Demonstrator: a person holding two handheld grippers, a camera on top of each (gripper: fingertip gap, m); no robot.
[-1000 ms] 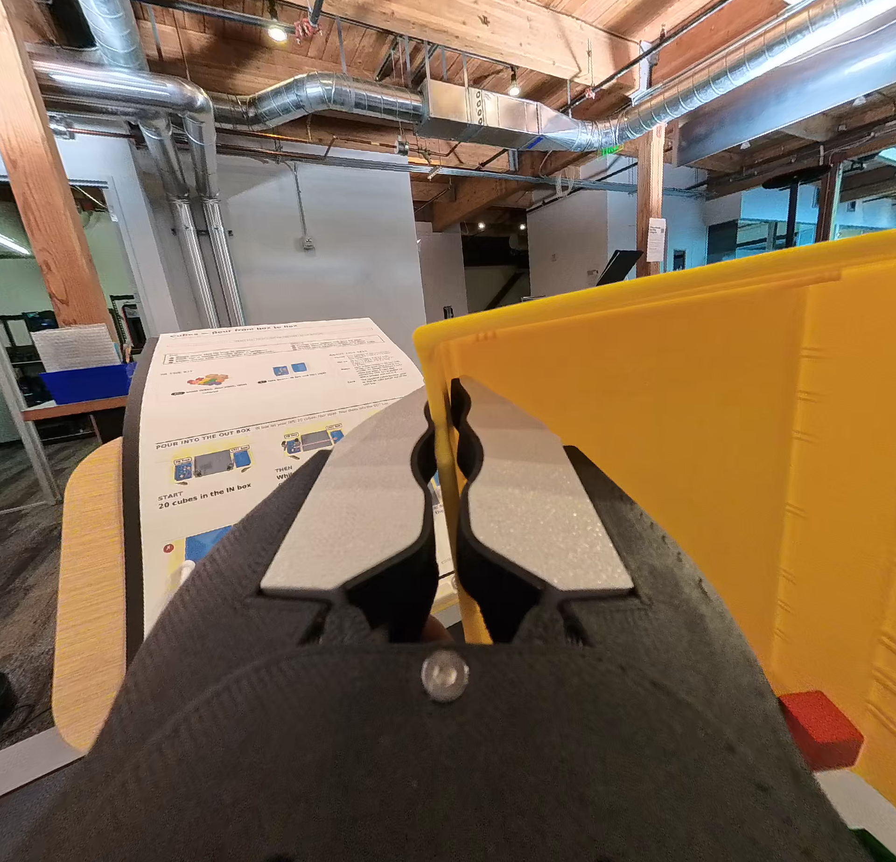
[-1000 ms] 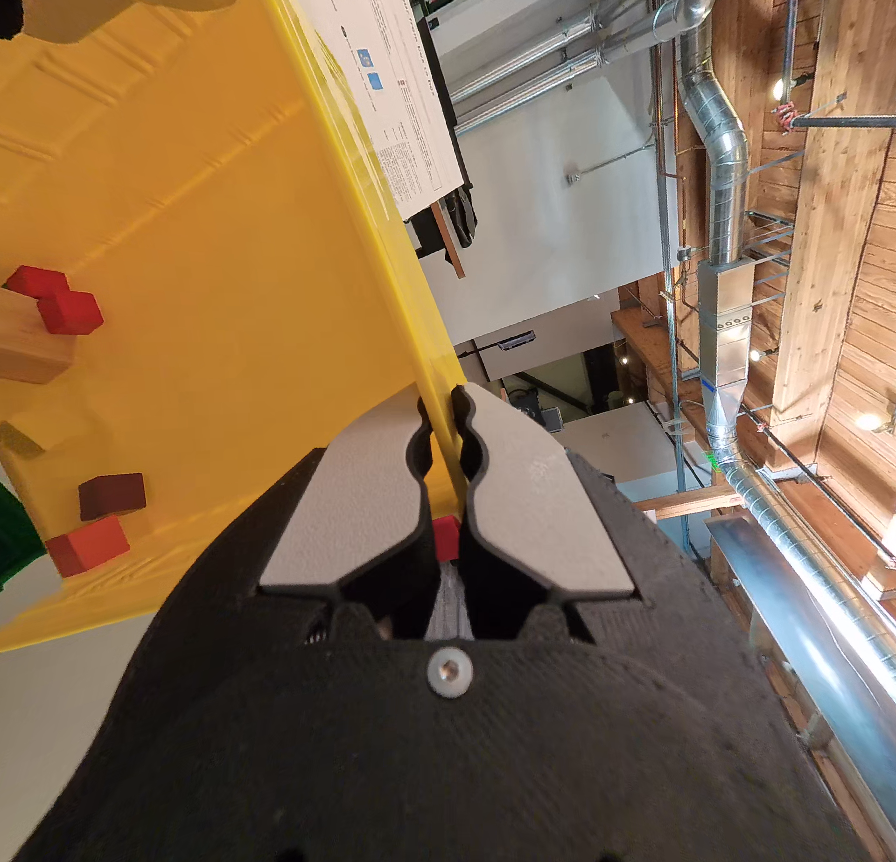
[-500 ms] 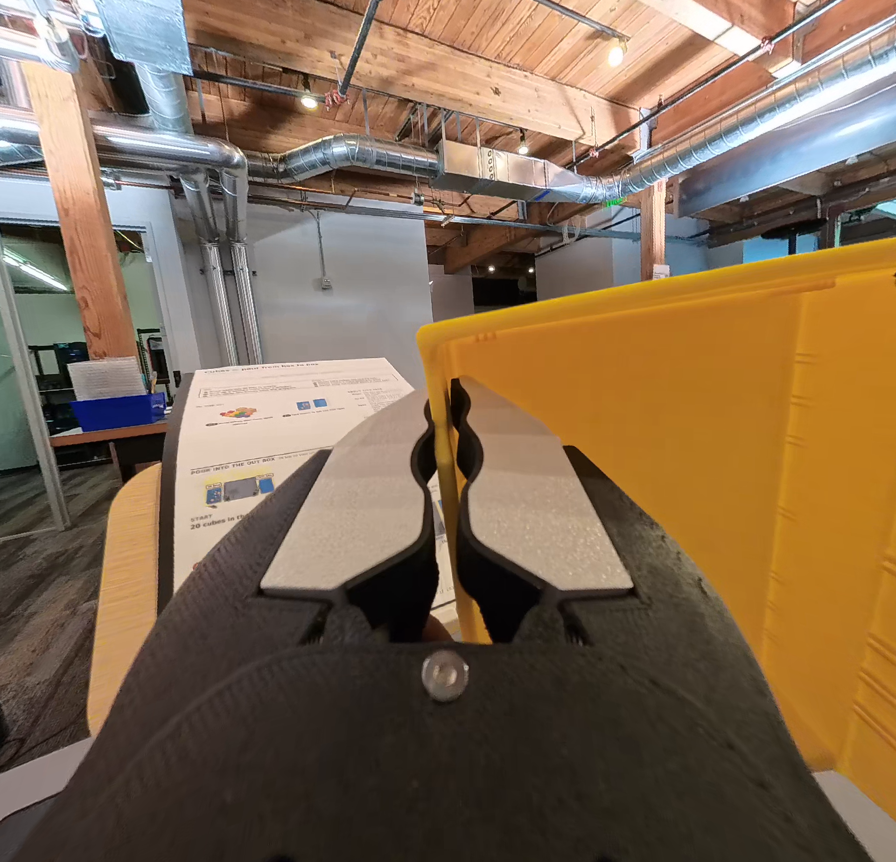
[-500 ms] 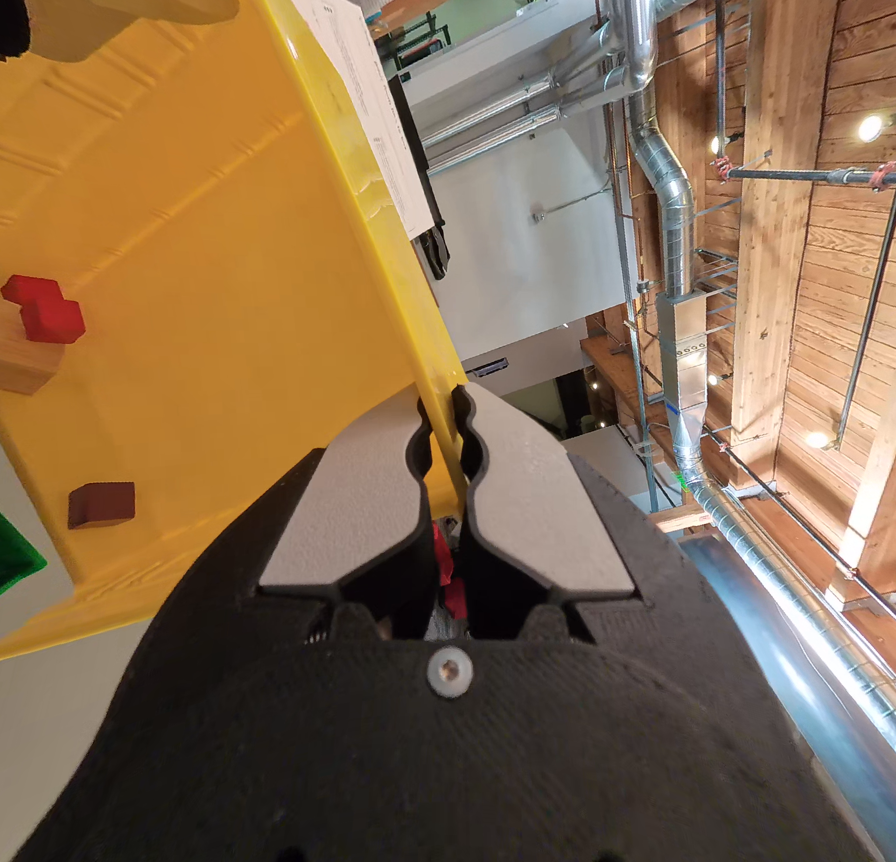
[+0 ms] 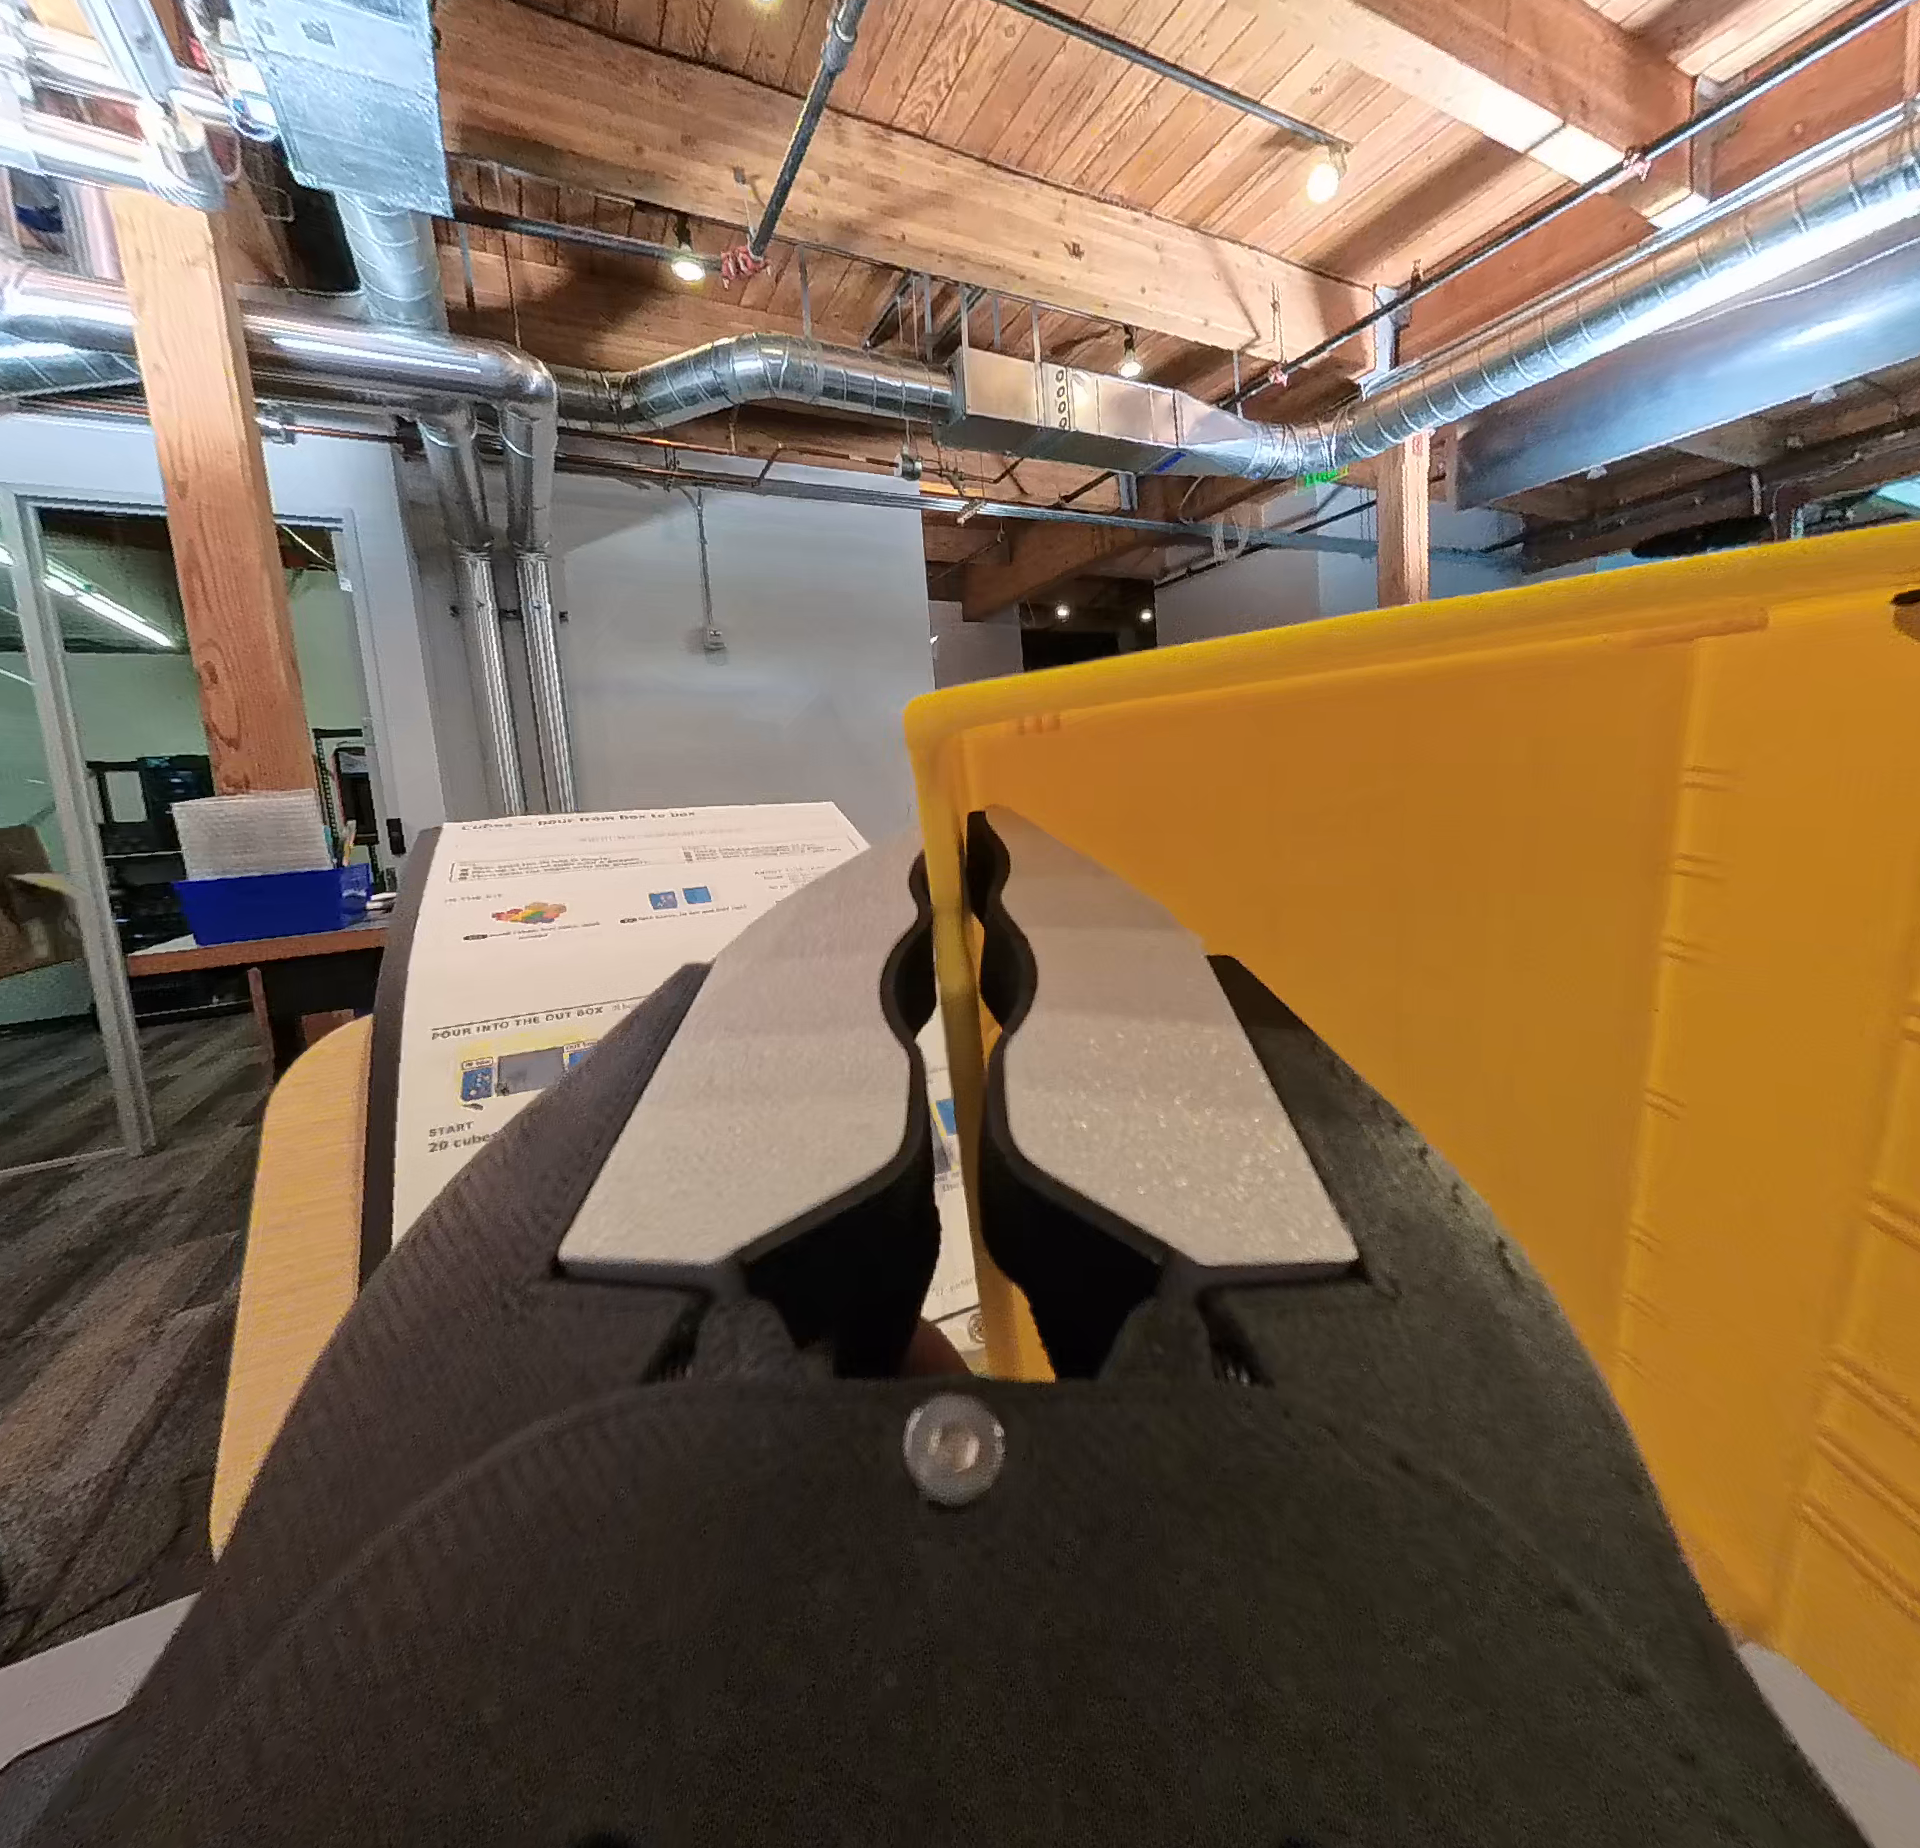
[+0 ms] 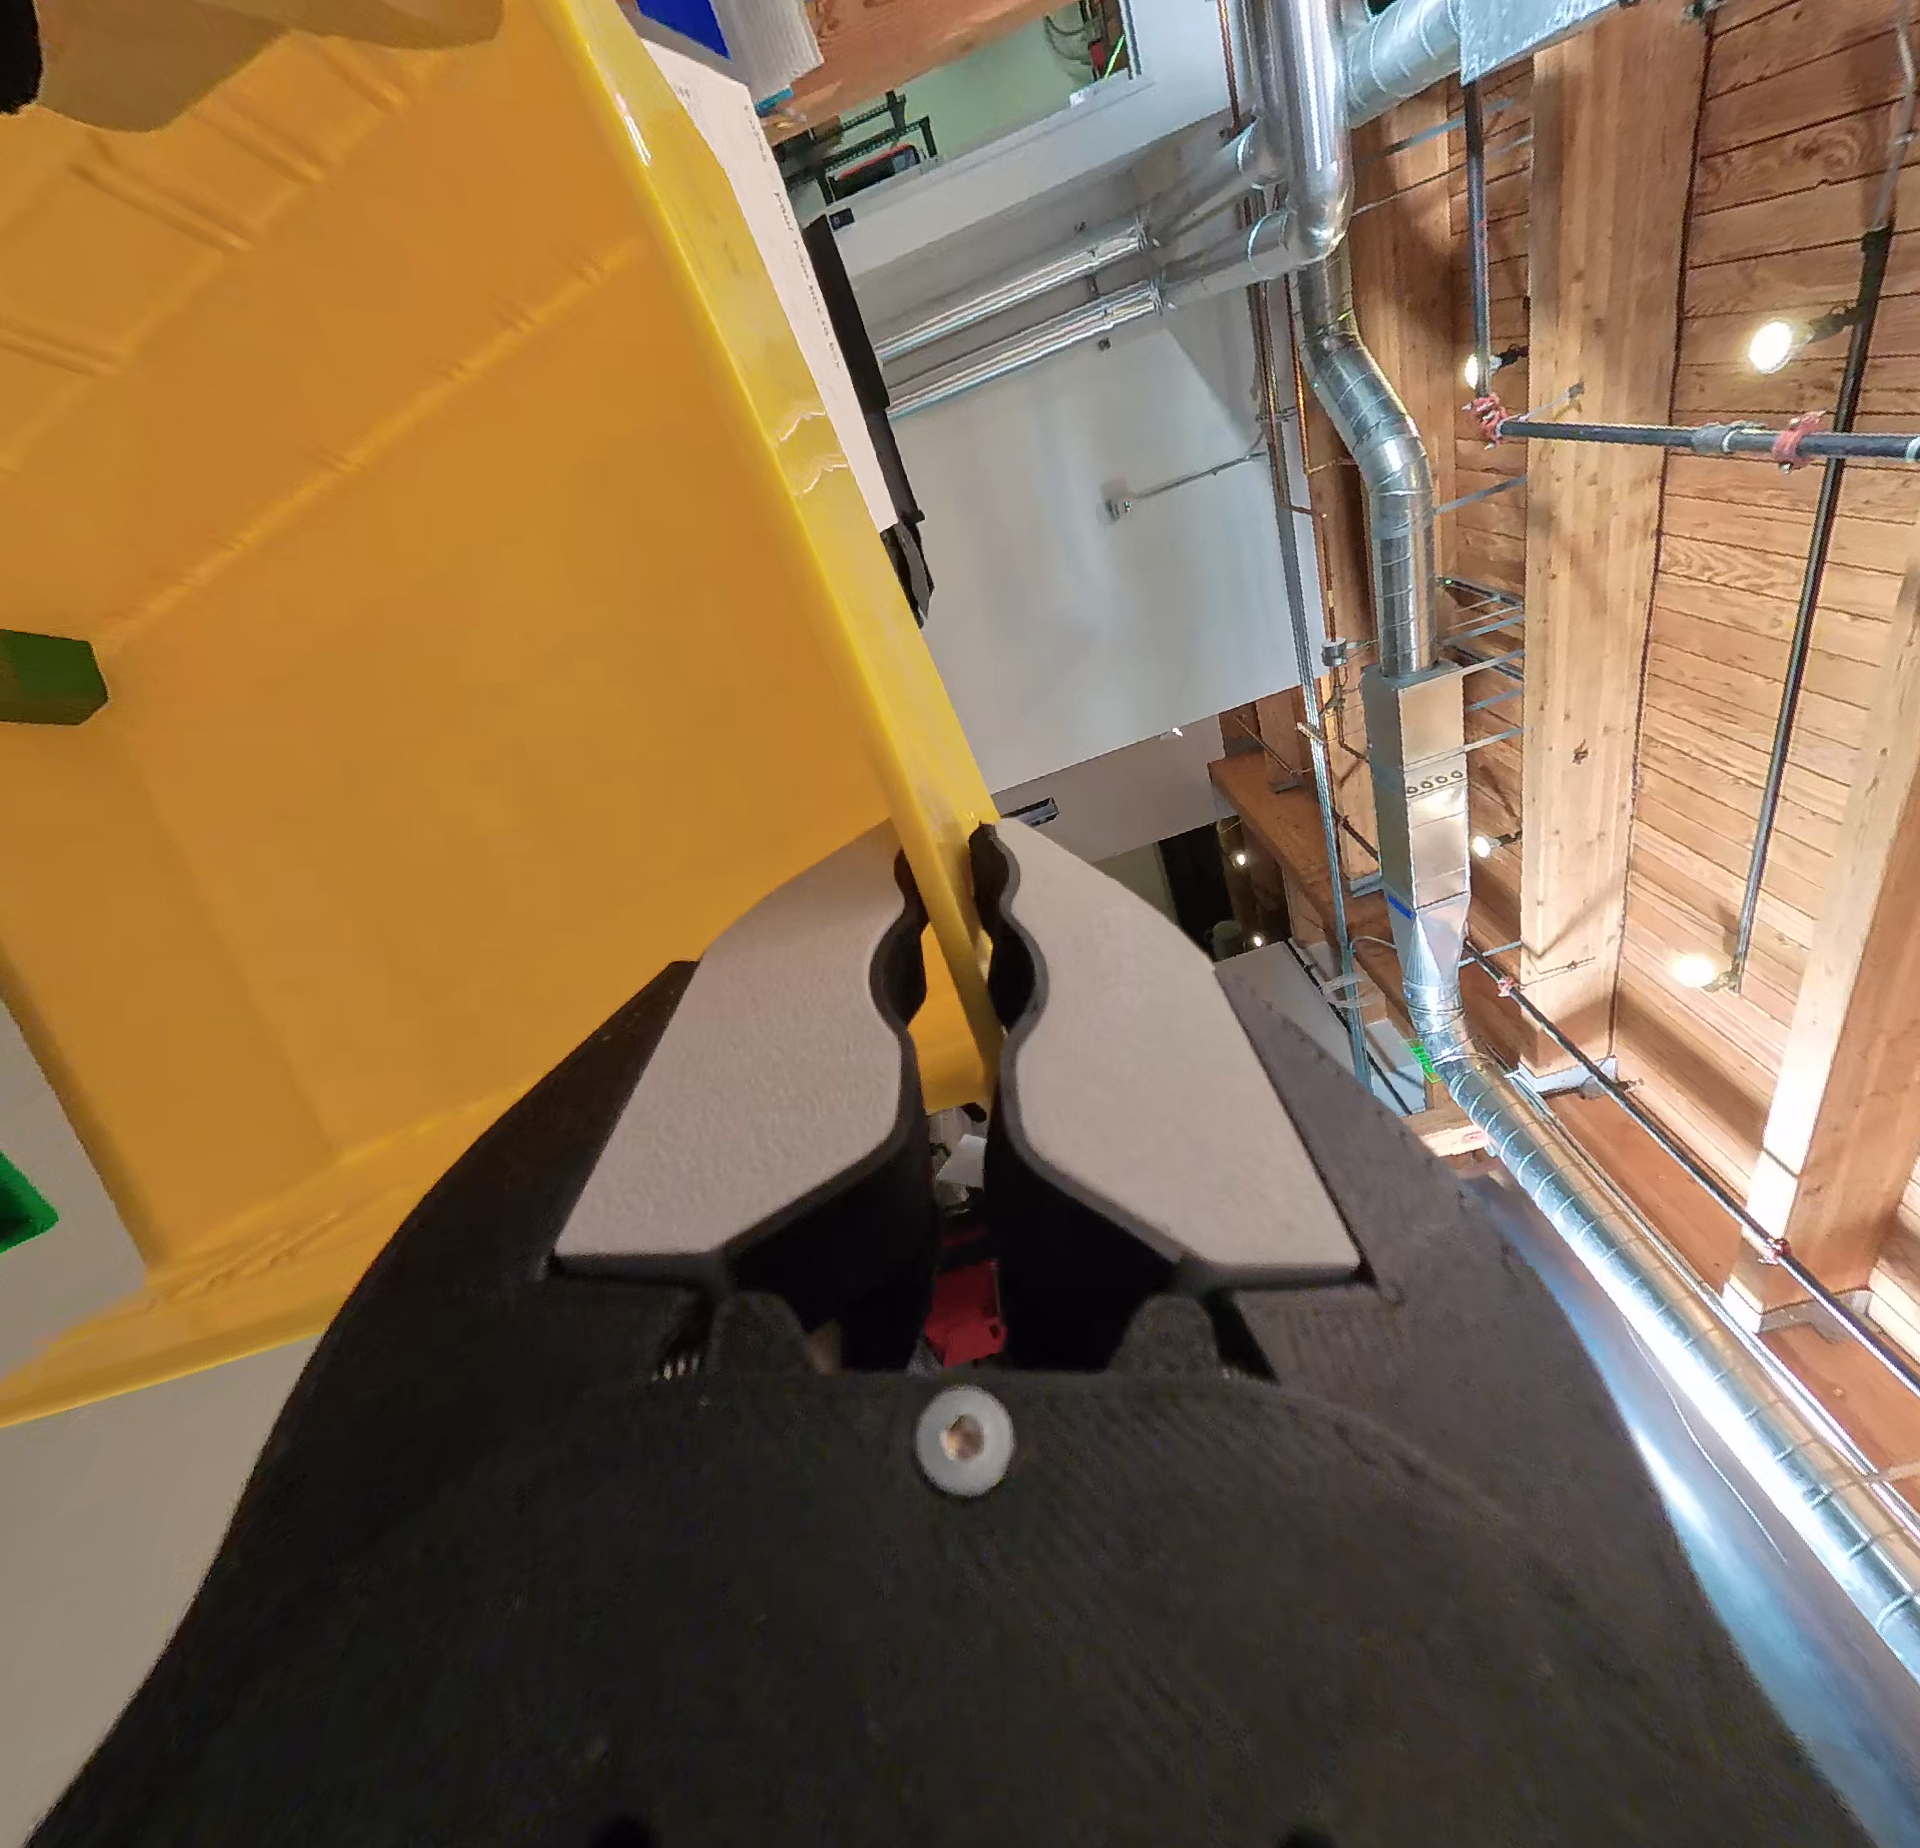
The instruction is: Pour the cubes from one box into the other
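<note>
A yellow plastic box (image 5: 1351, 967) is held up and tilted by both grippers. My left gripper (image 5: 951, 832) is shut on one thin side wall. My right gripper (image 6: 951, 848) is shut on the rim of the same box (image 6: 416, 551). In the right wrist view a blurred green cube (image 6: 47, 676) lies against the box's inner face at the left edge. Another green thing (image 6: 16, 1216) shows below the box's rim; I cannot tell what it is. The box's inside in the left wrist view shows no cubes. The other box is hidden.
A printed instruction sheet (image 5: 582, 925) lies on a black mat on a wooden table (image 5: 301, 1227) ahead of the left gripper. A white surface (image 6: 104, 1486) lies under the box. A blue bin (image 5: 270, 899) stands on a far desk.
The box has tipped further. The red, dark red and wooden cubes have slid out of both views. A green cube now shows in the right wrist view. Both grippers stay shut on the box.
</note>
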